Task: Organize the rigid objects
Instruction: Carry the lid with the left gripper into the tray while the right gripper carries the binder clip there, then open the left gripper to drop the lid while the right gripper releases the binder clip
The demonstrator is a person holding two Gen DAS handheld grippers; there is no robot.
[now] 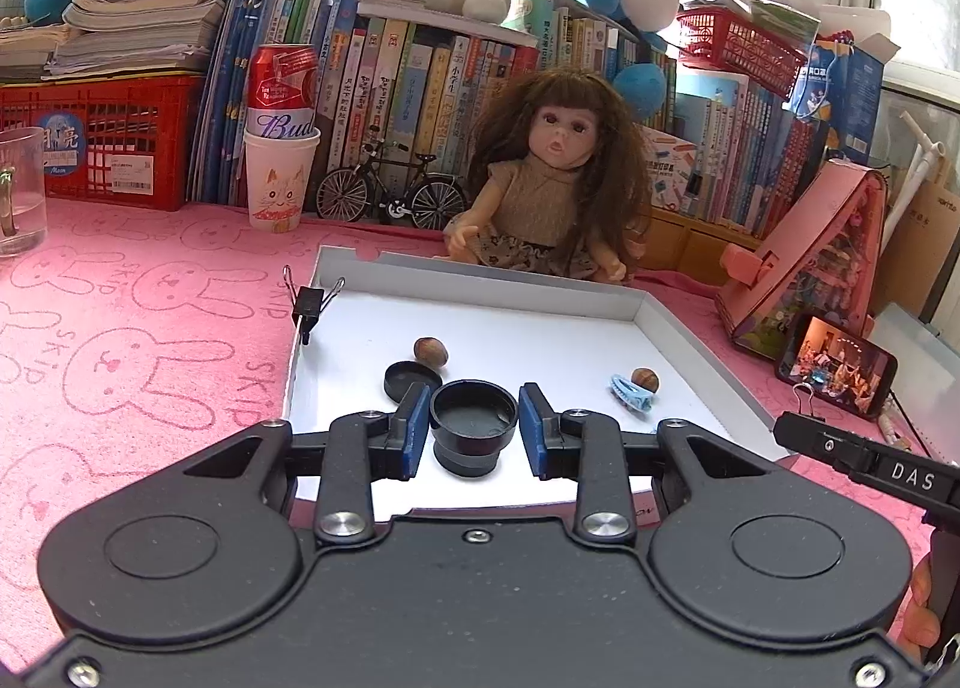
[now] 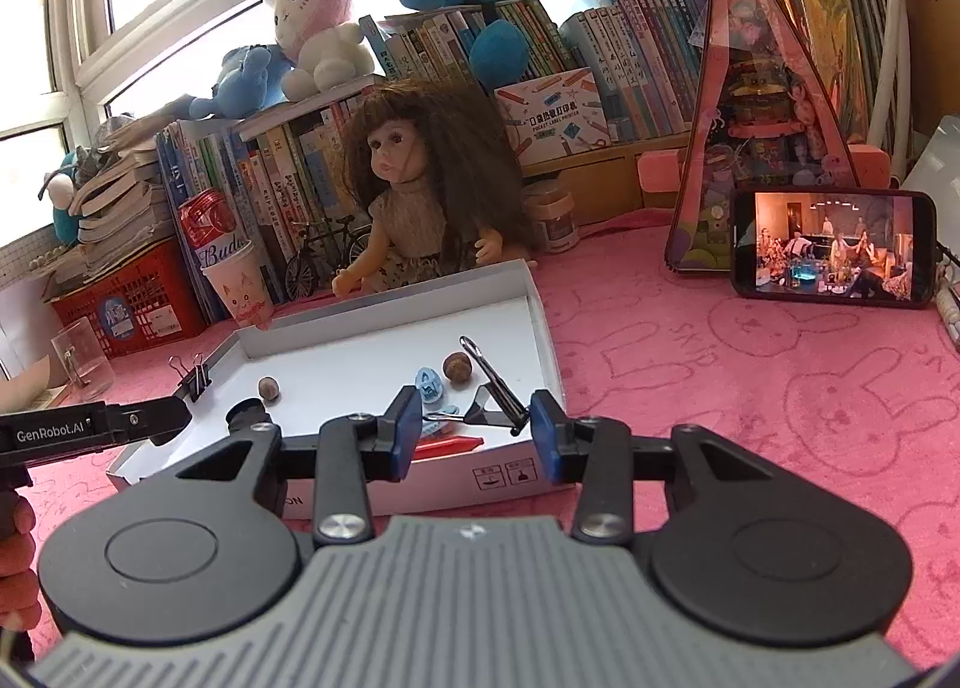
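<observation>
A white shallow box [image 1: 336, 259] [image 2: 543, 322] lies on the pink cloth. In the left wrist view my left gripper [image 1: 474, 427] is open with its blue pads on either side of a black lens-like cup [image 1: 473, 425], not pressing it. A black round cap [image 1: 407, 379], two nuts [image 1: 431, 352] [image 1: 645, 379] and a blue hair clip [image 1: 630, 395] lie in the box. A black binder clip [image 1: 309, 301] sits on the box's left rim. My right gripper [image 2: 474, 430] is open above the box's near right corner, around a black binder clip [image 2: 495, 394] without touching it.
A doll [image 1: 555, 178] sits behind the box, with a toy bicycle [image 1: 390, 190], a paper cup holding a can [image 1: 281, 172], books and plush toys. A glass mug [image 1: 21, 190] stands far left. A phone [image 2: 831, 250] and a pink toy house [image 2: 756, 117] stand right.
</observation>
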